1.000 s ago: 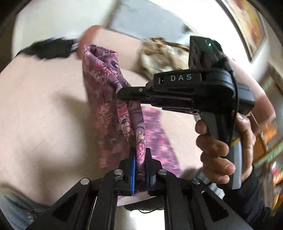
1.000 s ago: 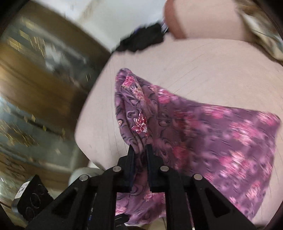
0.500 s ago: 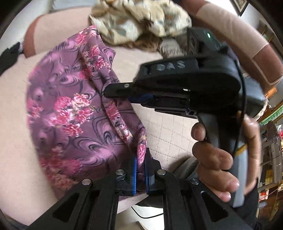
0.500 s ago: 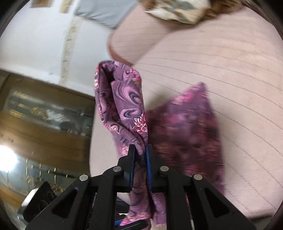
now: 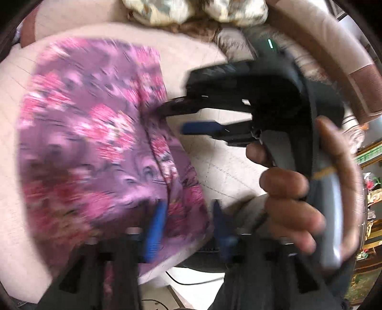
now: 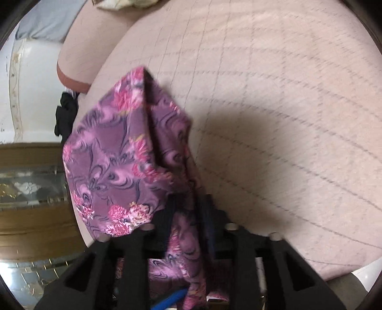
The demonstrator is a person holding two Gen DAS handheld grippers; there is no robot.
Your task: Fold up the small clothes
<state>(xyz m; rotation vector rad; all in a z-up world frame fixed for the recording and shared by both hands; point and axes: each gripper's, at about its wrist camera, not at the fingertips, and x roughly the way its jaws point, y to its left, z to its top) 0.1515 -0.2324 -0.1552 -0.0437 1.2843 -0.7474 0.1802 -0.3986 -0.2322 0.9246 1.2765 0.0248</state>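
**Two grippers letting go of one purple floral cloth**

Two views here, and they don't tell us the same things. From the left wrist we see the purple floral cloth [image 5: 95,147] spread flat over the pink quilted cushion [image 5: 214,162], with its near edge hanging off the front. Our left gripper [image 5: 188,224] has its jaws opening, fingers spread wide, and the cloth edge sits loose between them, lying against the blue pad [image 5: 155,231] on one side only. This view also catches our right gripper [image 5: 188,114] from the side, held in a hand [image 5: 291,190], fingers parting at the cloth's far edge.

The right wrist view shows what the other one can't: the cloth [image 6: 124,162] is doubled, a fold standing up in a ridge, and a strip hangs down between that gripper's [image 6: 188,209] fingers. Those jaws are opening too, and we can't tell if the pads touch the fabric.

Everything in the left view is smeared by blur, so the print is mush. A patterned heap [image 5: 195,12] is cut off at the top, and a dark bundle [image 6: 65,116] peeks out past the cushion's edge.
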